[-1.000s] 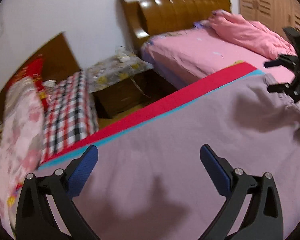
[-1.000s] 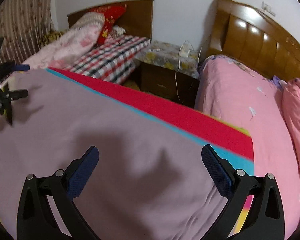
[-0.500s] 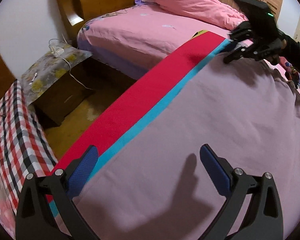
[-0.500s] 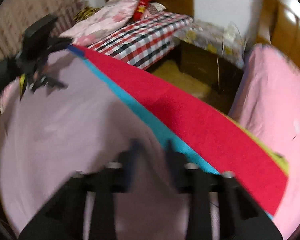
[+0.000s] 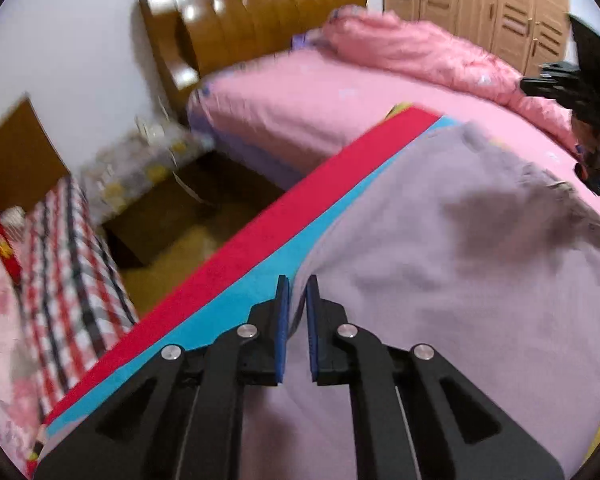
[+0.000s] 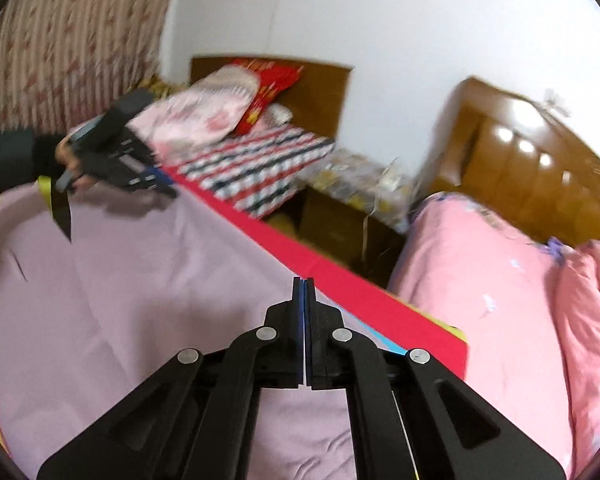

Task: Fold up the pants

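Note:
The mauve pants [image 5: 452,280] lie spread over a mat with a red [image 5: 284,224] and blue border. My left gripper [image 5: 297,284] is shut on the pants' far edge, with cloth pinched between its blue pads. My right gripper [image 6: 303,284] is shut on the far edge of the pants [image 6: 132,288] at the other end. The left gripper also shows in the right wrist view [image 6: 156,184], and the right gripper shows in the left wrist view [image 5: 556,84], at the frame's right edge.
A pink bed [image 5: 300,112] with a wooden headboard [image 5: 252,28] and heaped pink quilt [image 5: 420,52] lies beyond the mat. A nightstand [image 5: 148,168] stands between it and a plaid-covered bed [image 5: 72,248]. Wardrobe doors [image 5: 480,0] are at the back right.
Both grippers went from wide open to shut on the pants' far edge. Both have moved toward that edge, and the cloth there is now gathered and lifted.

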{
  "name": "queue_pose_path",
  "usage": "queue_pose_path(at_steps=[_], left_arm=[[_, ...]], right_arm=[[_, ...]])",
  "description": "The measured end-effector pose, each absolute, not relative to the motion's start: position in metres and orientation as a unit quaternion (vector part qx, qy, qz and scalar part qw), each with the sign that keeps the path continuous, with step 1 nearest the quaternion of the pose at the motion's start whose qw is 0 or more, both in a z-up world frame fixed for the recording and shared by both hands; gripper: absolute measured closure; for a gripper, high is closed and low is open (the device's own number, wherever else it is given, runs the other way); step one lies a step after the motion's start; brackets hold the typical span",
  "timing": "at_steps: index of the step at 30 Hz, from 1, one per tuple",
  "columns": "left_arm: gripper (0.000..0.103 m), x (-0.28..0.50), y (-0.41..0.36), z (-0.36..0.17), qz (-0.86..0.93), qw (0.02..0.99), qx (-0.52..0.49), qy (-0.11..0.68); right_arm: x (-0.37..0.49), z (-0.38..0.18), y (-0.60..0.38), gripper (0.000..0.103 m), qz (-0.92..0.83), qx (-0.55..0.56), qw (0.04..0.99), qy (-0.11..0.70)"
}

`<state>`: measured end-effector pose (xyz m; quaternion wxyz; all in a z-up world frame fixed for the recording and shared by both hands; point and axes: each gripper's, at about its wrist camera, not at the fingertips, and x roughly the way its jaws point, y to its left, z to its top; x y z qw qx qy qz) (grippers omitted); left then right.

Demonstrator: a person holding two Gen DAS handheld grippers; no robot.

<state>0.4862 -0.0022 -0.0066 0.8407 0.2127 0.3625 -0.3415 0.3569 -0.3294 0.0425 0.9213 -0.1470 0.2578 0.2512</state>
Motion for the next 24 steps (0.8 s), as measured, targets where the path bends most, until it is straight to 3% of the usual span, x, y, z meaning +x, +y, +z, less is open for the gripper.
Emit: queue_pose_path(at_steps=[3, 5, 6, 7, 8, 12, 15, 18, 19, 20, 21, 22, 23, 24], left_arm=[[0.096, 0.400, -0.011, 0.035, -0.309, 0.862, 0.277, 0.291], [0.097, 0.331, -0.022, 0.049, -0.290, 0.865, 0.343, 0.225], [0.097, 0.310, -0.025, 0.052, -0.288, 0.864, 0.357, 0.208], [0.097, 0.271, -0.028, 0.054, -0.289, 0.862, 0.372, 0.186], [0.103, 0.234, -0.029, 0.051, -0.290, 0.861, 0.384, 0.166], [0.103, 0.142, -0.033, 0.017, -0.308, 0.849, 0.399, 0.156], [0.103, 0.117, -0.035, -0.039, -0.304, 0.840, 0.382, 0.236], [0.097, 0.129, -0.024, -0.049, -0.306, 0.854, 0.301, 0.293], [0.093, 0.140, -0.018, -0.043, -0.307, 0.860, 0.266, 0.308], [0.068, 0.152, -0.013, -0.034, -0.303, 0.866, 0.245, 0.313], [0.032, 0.165, -0.008, -0.023, -0.293, 0.876, 0.232, 0.306], [0.013, 0.183, -0.002, -0.008, -0.282, 0.888, 0.217, 0.292], [0.002, 0.201, 0.004, 0.003, -0.279, 0.894, 0.204, 0.286], [0.002, 0.221, 0.009, 0.013, -0.283, 0.896, 0.190, 0.284]], right_arm=[[0.330, 0.057, -0.342, 0.102, 0.228, -0.105, 0.933, 0.259], [0.308, 0.064, -0.353, 0.094, 0.227, -0.056, 0.937, 0.258], [0.292, 0.065, -0.356, 0.083, 0.227, -0.037, 0.940, 0.251], [0.278, 0.065, -0.358, 0.042, 0.230, -0.025, 0.942, 0.245], [0.262, 0.064, -0.359, 0.012, 0.226, -0.014, 0.945, 0.237], [0.222, 0.036, -0.344, 0.006, 0.243, 0.035, 0.935, 0.257], [0.222, 0.007, -0.328, 0.006, 0.207, 0.030, 0.927, 0.312], [0.235, -0.001, -0.326, 0.006, 0.186, 0.075, 0.915, 0.349], [0.245, 0.002, -0.325, 0.006, 0.183, 0.082, 0.915, 0.350], [0.250, 0.004, -0.325, 0.006, 0.181, 0.081, 0.917, 0.347], [0.262, 0.009, -0.320, 0.006, 0.179, 0.070, 0.919, 0.343], [0.279, 0.014, -0.316, 0.006, 0.178, 0.051, 0.922, 0.340], [0.296, 0.016, -0.312, 0.006, 0.182, 0.036, 0.921, 0.343], [0.313, 0.015, -0.308, 0.006, 0.190, 0.018, 0.917, 0.351]])
